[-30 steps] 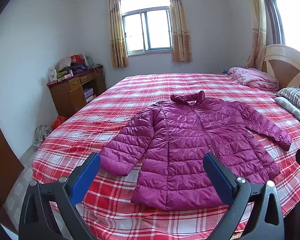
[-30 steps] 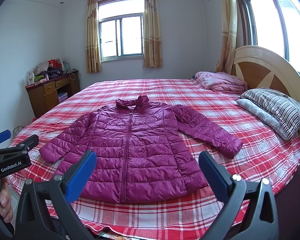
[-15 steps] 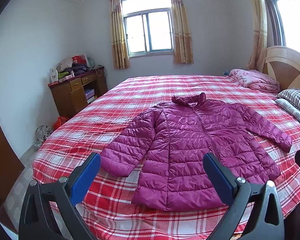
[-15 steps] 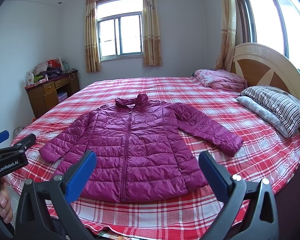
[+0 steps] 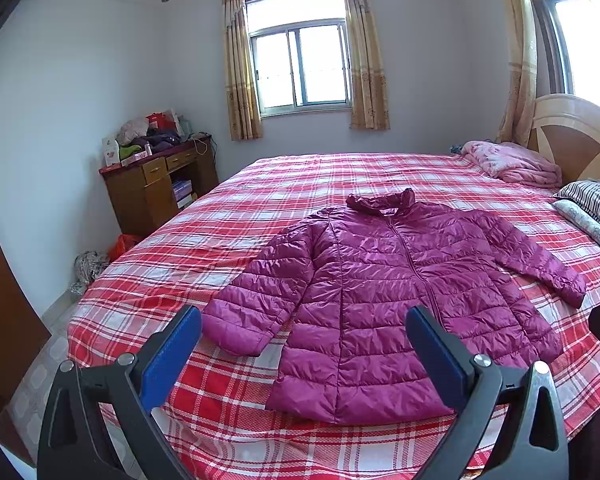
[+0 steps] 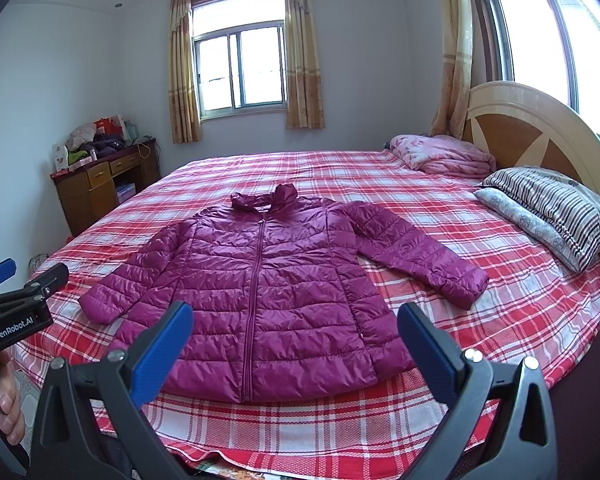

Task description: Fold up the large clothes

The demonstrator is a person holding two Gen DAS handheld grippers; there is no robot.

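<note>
Currently both grippers, left gripper (image 5: 303, 344) and right gripper (image 6: 295, 340), hover fingers apart before the flat jacket (image 6: 268, 292).

Lighting: daylight, bright and even, from the far window (image 5: 300, 66) and a side window (image 6: 556, 36) by the headboard; both panes blown out to white. Shadows: soft, faint under the jacket (image 6: 268, 292) hem. Sheen: mild on the quilted fabric. Distortion: strong fisheye bowing of walls and curtains (image 6: 303, 48) (worst at the rim), with dark vignette in the corners. Focus: sharp throughout; the near gripper (image 6: 294, 344) pads only slightly soft.
</note>
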